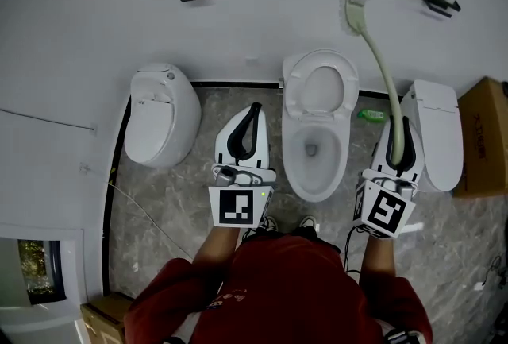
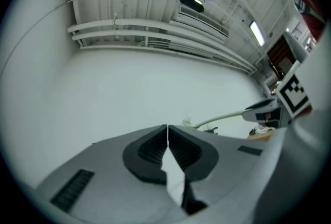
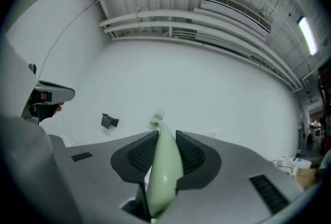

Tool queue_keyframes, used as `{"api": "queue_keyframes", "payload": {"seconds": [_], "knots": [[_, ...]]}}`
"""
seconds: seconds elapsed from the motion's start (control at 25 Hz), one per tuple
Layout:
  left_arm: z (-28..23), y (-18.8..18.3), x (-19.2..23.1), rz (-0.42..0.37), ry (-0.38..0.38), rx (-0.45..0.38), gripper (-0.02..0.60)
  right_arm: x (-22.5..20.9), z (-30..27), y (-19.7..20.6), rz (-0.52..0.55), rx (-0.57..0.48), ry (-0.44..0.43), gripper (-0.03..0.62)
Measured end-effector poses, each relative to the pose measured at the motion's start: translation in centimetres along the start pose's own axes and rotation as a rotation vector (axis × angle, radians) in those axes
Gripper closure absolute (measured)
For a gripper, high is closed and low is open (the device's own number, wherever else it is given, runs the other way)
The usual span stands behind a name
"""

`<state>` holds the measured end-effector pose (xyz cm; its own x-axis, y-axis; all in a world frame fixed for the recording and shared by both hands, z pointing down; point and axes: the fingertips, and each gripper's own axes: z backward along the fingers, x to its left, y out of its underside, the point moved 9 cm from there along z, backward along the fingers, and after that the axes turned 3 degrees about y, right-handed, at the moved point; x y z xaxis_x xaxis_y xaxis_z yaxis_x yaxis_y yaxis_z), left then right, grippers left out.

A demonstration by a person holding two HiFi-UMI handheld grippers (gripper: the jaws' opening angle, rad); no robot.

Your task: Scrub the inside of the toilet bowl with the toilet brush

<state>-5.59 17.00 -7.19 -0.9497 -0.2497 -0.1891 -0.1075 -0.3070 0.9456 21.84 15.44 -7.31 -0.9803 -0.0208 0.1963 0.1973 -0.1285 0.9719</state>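
The toilet brush stands above and to the right of the open toilet bowl, with its head against the wall beyond the bowl, not yet inside it. The right hand-held gripper, just right of the bowl, is clamped on the low end of the pale green handle, its jaws pressing from both sides. The left hand-held gripper, just left of the bowl, has its jaws together on nothing.

The brush looks light. Its long, thin, curved plastic handle is probably a little springy, and smooth enough to twist in the grip under scrubbing pressure. The head is small in view and seems to carry white bristles. A hold nearer mid-handle would likely give firmer control.
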Motion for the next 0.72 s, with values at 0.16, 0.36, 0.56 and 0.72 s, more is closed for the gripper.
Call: {"api": "queue_keyframes", "payload": {"seconds": [0.16,0.36,0.56,0.72], "knots": [[0.3,0.3,-0.2,-0.007,-0.016,0.085,0.584,0.5,-0.7,0.6,-0.023,0.028,-0.056,0.494],[3.2,2.7,1.1,-0.006,-0.101,0.208,0.584,5.1,-1.7,3.5,-0.06,0.122,-0.216,0.494],[7.1,9.4,4.5,0.029,-0.201,0.337,0.584,14.6,-3.3,11.3,-0.01,0.315,-0.42,0.494],[9.5,17.8,8.7,0.077,-0.24,0.355,0.584,24.4,-4.3,21.4,0.076,0.512,-0.53,0.494]]}}
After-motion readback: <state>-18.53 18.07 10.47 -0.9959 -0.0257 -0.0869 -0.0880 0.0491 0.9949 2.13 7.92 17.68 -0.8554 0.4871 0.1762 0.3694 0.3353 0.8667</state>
